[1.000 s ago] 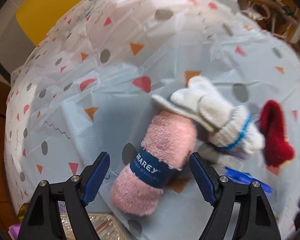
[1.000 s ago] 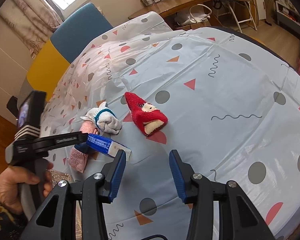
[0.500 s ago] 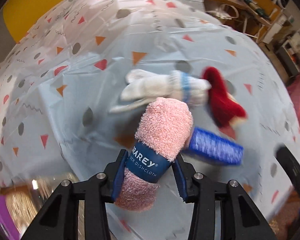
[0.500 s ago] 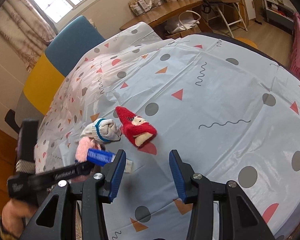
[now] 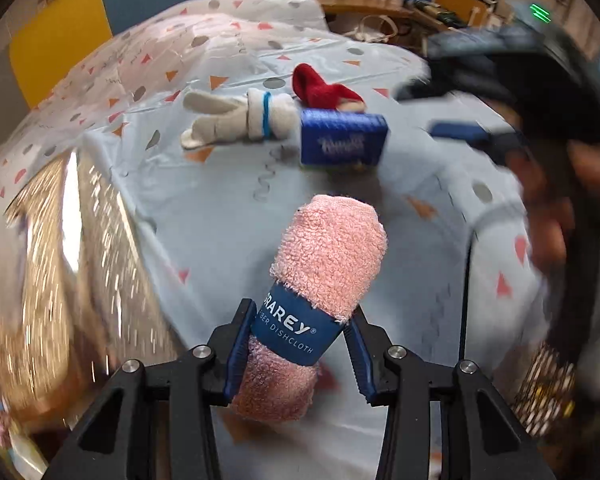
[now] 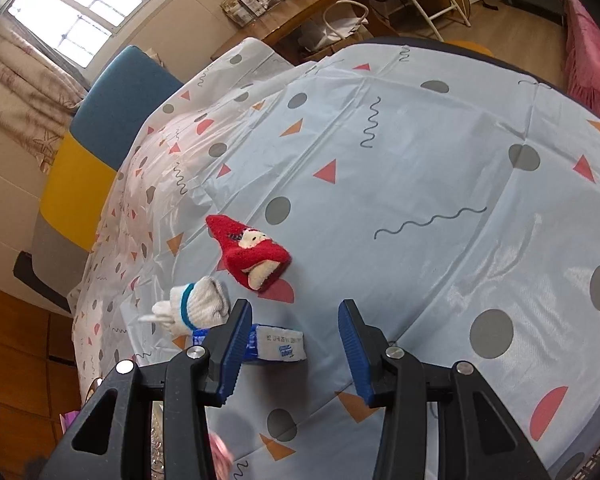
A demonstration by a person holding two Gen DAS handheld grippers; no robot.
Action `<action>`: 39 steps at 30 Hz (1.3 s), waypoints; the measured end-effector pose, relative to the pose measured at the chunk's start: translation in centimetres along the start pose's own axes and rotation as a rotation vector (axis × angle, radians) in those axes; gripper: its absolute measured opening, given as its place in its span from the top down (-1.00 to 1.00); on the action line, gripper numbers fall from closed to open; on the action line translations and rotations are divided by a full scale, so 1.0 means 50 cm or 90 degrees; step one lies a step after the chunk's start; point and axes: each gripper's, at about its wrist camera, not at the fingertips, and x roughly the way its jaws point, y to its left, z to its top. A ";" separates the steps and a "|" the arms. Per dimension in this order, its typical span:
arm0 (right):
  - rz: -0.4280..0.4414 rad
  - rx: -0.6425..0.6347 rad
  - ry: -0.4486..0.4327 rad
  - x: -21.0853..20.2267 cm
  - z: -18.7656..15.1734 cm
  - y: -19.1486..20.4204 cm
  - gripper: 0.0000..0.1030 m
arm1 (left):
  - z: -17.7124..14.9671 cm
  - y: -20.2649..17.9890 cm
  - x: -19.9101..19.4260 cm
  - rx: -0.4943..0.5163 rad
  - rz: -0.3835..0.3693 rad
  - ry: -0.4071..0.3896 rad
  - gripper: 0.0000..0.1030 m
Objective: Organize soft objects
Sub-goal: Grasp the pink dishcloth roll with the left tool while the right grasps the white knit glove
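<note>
My left gripper is shut on a rolled pink dishcloth with a blue paper band and holds it above the table near its edge. On the patterned tablecloth lie a white glove with a blue stripe, a red plush sock and a blue tissue pack. My right gripper is open and empty, hovering just right of the tissue pack. A pink bit of the dishcloth shows at the bottom of the right wrist view.
A shiny gold container sits blurred below the table's left edge. A blue and yellow chair stands behind the table. The other gripper and the hand show blurred at the right of the left wrist view.
My left gripper closed on the pink dishcloth, lifted it and carried it back toward the table edge. My right gripper moved slightly closer to the tissue pack and stayed open.
</note>
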 end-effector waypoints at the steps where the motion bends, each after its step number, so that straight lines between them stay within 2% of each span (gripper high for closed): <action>1: 0.005 -0.004 0.002 0.001 -0.002 0.003 0.12 | -0.019 0.001 -0.008 0.004 0.003 -0.009 0.13; 3: 0.016 -0.021 0.004 0.002 -0.007 0.015 0.10 | -0.053 0.011 -0.026 0.004 0.007 -0.028 0.13; 5: 0.024 -0.046 0.004 0.004 -0.011 0.032 -0.06 | -0.090 0.027 -0.042 0.003 0.008 -0.036 0.13; 8: 0.019 -0.108 -0.008 0.000 -0.021 0.069 -0.11 | -0.129 0.064 -0.051 -0.006 0.005 -0.049 0.13; 11: 0.012 -0.232 -0.037 -0.009 -0.043 0.136 -0.11 | -0.164 0.100 -0.038 -0.026 0.003 -0.046 0.13; 13: 0.006 -0.330 -0.033 0.003 -0.061 0.190 -0.12 | -0.172 0.114 -0.026 -0.035 0.005 -0.056 0.13; 15: -0.022 -0.430 -0.014 0.029 -0.079 0.242 -0.13 | -0.177 0.118 -0.023 -0.038 -0.005 -0.068 0.13; 19: -0.114 -0.610 0.024 0.107 -0.105 0.323 -0.14 | -0.181 0.129 -0.014 -0.055 -0.014 -0.074 0.13; 23: -0.181 -0.704 0.058 0.184 -0.112 0.363 -0.21 | -0.182 0.135 -0.010 -0.065 -0.022 -0.075 0.12; 26: -0.236 -0.737 0.070 0.243 -0.110 0.372 -0.24 | -0.183 0.140 -0.007 -0.072 -0.025 -0.075 0.12; 28: -0.267 -0.730 0.080 0.277 -0.106 0.368 -0.21 | -0.187 0.143 -0.007 -0.076 -0.026 -0.074 0.11; 29: -0.274 -0.721 0.087 0.289 -0.105 0.364 0.11 | -0.188 0.145 -0.006 -0.079 -0.026 -0.074 0.10; 31: -0.276 -0.710 0.074 0.291 -0.106 0.364 0.23 | -0.192 0.150 -0.006 -0.081 -0.029 -0.075 0.10; 33: -0.241 -0.678 0.076 0.271 -0.100 0.369 0.32 | -0.197 0.155 -0.006 -0.085 -0.031 -0.075 0.10; 36: -0.173 -0.635 0.064 0.214 -0.098 0.385 0.33 | -0.203 0.156 -0.006 -0.084 -0.027 -0.078 0.09; 39: -0.090 -0.586 0.110 0.159 -0.115 0.384 0.33 | -0.205 0.155 -0.004 -0.081 -0.021 -0.081 0.09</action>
